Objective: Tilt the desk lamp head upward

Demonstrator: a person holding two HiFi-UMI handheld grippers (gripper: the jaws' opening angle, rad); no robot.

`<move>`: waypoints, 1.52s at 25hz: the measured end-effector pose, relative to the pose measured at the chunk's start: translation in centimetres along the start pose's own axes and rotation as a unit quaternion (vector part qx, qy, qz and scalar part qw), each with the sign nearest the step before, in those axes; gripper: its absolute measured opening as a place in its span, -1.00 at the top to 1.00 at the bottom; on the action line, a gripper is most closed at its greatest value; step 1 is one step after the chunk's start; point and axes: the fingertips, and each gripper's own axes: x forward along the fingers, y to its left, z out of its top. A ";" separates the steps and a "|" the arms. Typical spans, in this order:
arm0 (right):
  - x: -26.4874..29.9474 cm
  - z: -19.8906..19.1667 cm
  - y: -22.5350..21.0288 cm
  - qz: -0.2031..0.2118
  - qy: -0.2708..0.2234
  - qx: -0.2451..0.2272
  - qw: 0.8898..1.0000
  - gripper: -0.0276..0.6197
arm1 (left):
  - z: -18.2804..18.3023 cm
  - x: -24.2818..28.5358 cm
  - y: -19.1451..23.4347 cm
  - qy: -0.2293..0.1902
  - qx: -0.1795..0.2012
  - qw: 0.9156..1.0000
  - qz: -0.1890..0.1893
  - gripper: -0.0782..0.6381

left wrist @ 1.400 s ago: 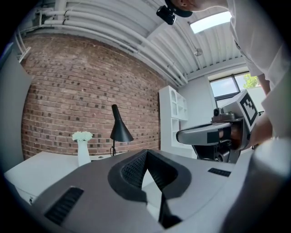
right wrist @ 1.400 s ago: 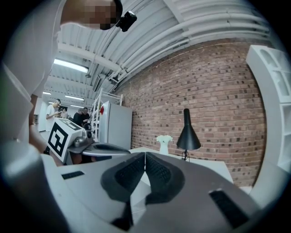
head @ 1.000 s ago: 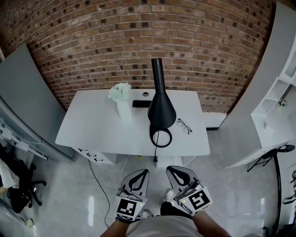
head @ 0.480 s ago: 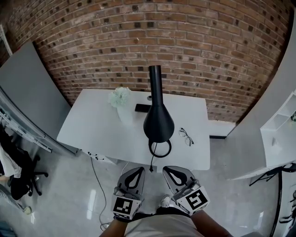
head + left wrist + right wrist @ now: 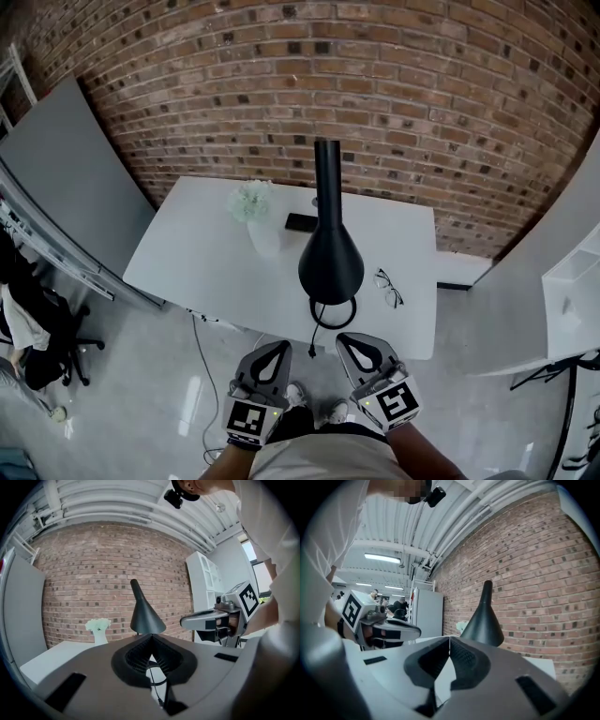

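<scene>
A black desk lamp [image 5: 330, 246] stands on the white desk [image 5: 206, 258]; its cone-shaped head points down over its ring base [image 5: 335, 312]. The lamp head also shows in the left gripper view [image 5: 146, 617] and the right gripper view [image 5: 484, 620]. My left gripper [image 5: 281, 347] and right gripper [image 5: 345, 342] hang side by side just short of the desk's near edge, both below the lamp. Each has its jaws shut tip to tip with nothing between them. The left gripper [image 5: 151, 637] and right gripper [image 5: 449, 641] both face the lamp from a distance.
A white vase with pale flowers [image 5: 256, 217] stands left of the lamp. A dark flat object [image 5: 301, 223] lies behind it, and eyeglasses [image 5: 390, 288] lie to the right. The lamp cord [image 5: 314, 339] hangs off the front edge. A brick wall [image 5: 394, 103] backs the desk; grey partition [image 5: 66, 178] at left.
The head view has shifted so the desk and lamp sit a little lower and further right. Both grippers stay shut and low, slightly closer to the desk edge.
</scene>
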 end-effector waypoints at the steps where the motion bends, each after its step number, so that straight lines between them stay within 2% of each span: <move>1: 0.3 -0.3 -0.2 -0.005 0.002 -0.001 1.000 0.86 | -0.3 0.2 0.6 0.002 -0.001 1.000 0.002 0.76; 4: 1.1 -0.9 -0.4 -0.011 0.011 -0.007 1.000 0.86 | -0.7 0.9 2.3 -0.001 -0.005 1.000 0.008 0.76; 12: 2.6 -2.0 -2.2 -0.042 0.028 0.006 0.999 0.86 | -0.5 3.6 3.0 -0.002 -0.006 1.000 -0.025 0.76; 20: 4.7 -3.3 -2.8 -0.053 0.031 0.011 0.998 0.86 | -1.1 4.1 5.3 0.007 -0.009 1.000 -0.022 0.76; 27: 6.0 -4.5 -4.1 -0.078 0.056 0.005 0.995 0.86 | -1.8 4.3 6.9 0.014 -0.007 0.999 -0.030 0.76; 34: 7.6 -5.8 -5.1 -0.105 0.034 0.009 0.994 0.86 | -2.4 4.7 7.4 0.015 -0.004 0.999 -0.046 0.76; 38: 8.4 -5.3 -5.6 -0.123 0.026 0.008 0.992 0.86 | -2.2 4.7 8.1 0.013 0.001 0.998 -0.055 0.76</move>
